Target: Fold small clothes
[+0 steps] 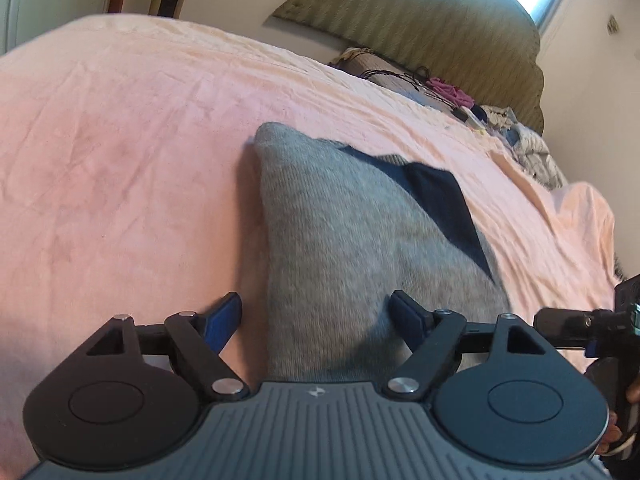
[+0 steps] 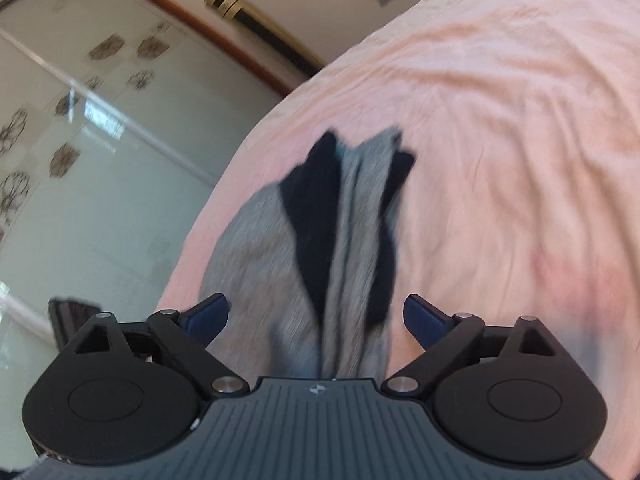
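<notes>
A small grey garment with navy patches [image 1: 352, 232] lies folded on the pink bedsheet [image 1: 120, 160]. My left gripper [image 1: 316, 320] is open, its fingers straddling the garment's near left edge just above it. In the right wrist view the same garment [image 2: 320, 248] lies bunched in folds with navy parts showing, on the sheet [image 2: 500, 120]. My right gripper [image 2: 316, 318] is open, its fingers on either side of the garment's near end. The right gripper's body also shows at the right edge of the left wrist view [image 1: 592, 324].
A padded olive headboard [image 1: 420, 28] stands at the bed's far end, with a pile of clothes, cables and small items [image 1: 460, 100] in front of it. A wardrobe with frosted floral doors [image 2: 80, 160] stands beyond the bed's edge.
</notes>
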Demonstrator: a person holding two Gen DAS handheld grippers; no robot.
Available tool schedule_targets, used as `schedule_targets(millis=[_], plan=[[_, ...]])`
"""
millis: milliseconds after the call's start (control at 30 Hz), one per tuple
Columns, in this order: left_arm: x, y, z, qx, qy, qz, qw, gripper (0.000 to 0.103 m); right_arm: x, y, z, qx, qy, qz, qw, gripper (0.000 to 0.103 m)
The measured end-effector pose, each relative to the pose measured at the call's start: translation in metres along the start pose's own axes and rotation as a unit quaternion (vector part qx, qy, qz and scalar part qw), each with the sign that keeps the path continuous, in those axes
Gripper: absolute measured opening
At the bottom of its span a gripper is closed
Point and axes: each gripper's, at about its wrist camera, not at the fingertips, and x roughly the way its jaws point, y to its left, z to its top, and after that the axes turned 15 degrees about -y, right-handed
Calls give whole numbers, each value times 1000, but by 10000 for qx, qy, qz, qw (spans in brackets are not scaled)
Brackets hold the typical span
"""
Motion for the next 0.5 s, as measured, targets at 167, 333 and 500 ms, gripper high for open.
schedule_targets(millis=[167, 333, 500], plan=[[3, -14, -2, 325, 45, 194, 9993, 79, 11, 21, -12, -489, 12, -67, 9988, 87], [1, -21, -1, 492, 202, 154, 9985, 42, 19, 26, -17, -798, 223, -390, 9958, 23], [-4, -20, -6, 566, 233, 85, 9981, 39, 6, 20, -24, -719, 253, -331, 9965, 21]])
